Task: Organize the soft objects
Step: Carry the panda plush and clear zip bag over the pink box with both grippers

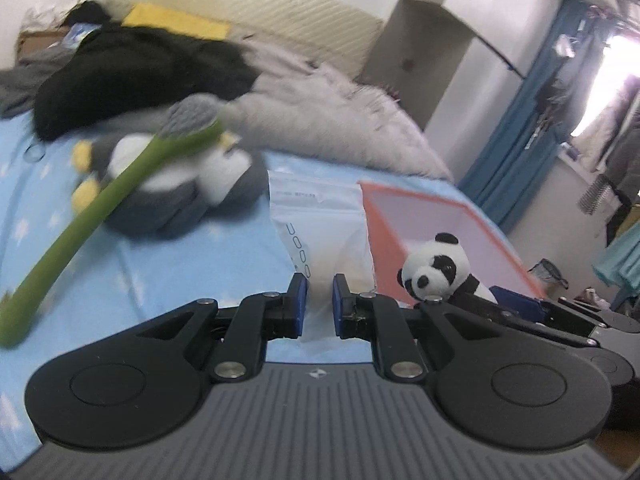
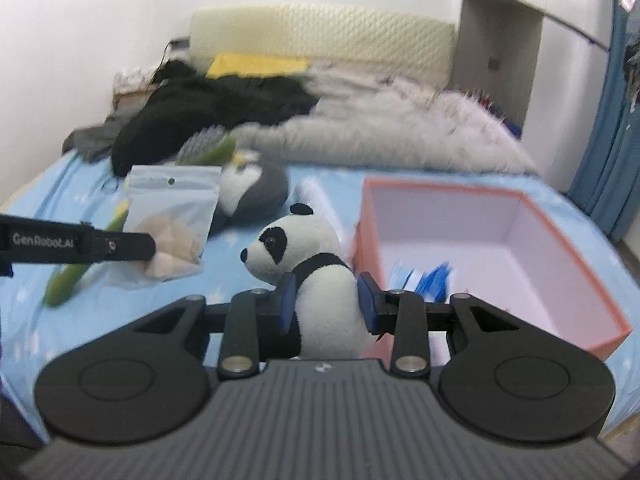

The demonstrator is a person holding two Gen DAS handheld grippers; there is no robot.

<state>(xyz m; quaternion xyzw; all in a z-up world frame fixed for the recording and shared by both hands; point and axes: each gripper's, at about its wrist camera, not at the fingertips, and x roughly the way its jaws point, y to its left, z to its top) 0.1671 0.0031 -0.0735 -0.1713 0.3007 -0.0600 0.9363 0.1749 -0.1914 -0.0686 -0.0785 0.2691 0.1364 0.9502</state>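
While the left gripper (image 1: 320,304) pinches a pouch (image 1: 324,232), seemingly lifted.

White walls (image 2: 80,20), blue curtain (image 1: 516,128) (bright window), bed (image 2: 312,36)

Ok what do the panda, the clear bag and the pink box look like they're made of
Panda: plush fabric, short fuzzy pile, matte; it dents between the right gripper pads, so probably soft stuffing.
Clear bag: thin glossy plastic film, see-through with a seal strip along the top, pinched by the left gripper.
Pink box: looks like stiff cardboard, with thin straight walls, crisp corners, a coral outside and a pale matte inside.
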